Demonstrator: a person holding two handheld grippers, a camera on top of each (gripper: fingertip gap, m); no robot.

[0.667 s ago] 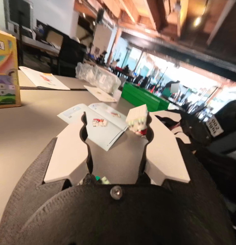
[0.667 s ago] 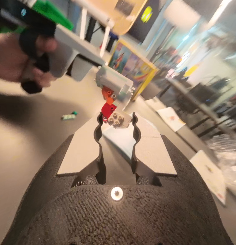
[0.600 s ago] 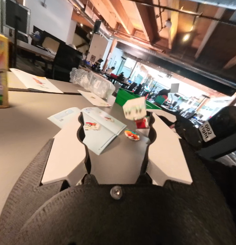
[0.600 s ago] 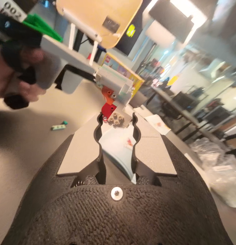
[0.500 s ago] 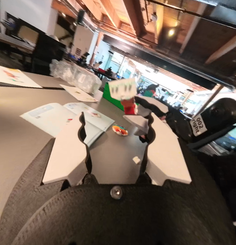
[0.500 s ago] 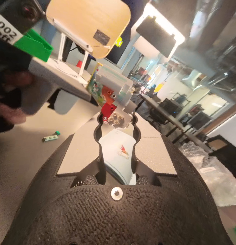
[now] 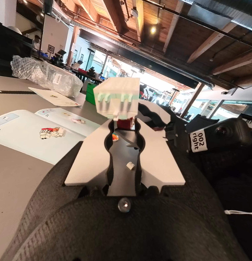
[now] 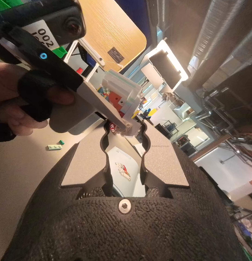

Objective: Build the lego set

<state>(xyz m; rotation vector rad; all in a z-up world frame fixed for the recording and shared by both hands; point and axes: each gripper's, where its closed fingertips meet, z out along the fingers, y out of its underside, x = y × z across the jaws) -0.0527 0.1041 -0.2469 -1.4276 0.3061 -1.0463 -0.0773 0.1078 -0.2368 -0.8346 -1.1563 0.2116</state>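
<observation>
Lettered white sticker (image 7: 198, 142) on right tongs (image 8: 124, 125); numbered booklet (image 7: 37, 127) pages

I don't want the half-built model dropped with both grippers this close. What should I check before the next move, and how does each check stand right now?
1. The right gripper grips the lego build: ok, its fingers pinch the grey base.
2. The left gripper is lined up: ok, the build's red section sits between its fingers.
3. The left fingers actually touch the red section: cannot tell.
4. The build is clear of the table: ok, it is held in the air.
5. The instruction booklet is readable: ok, it lies open and flat.
6. The next pieces are located: ok, the pale green plate and the small white piece lie loose on the table.
</observation>
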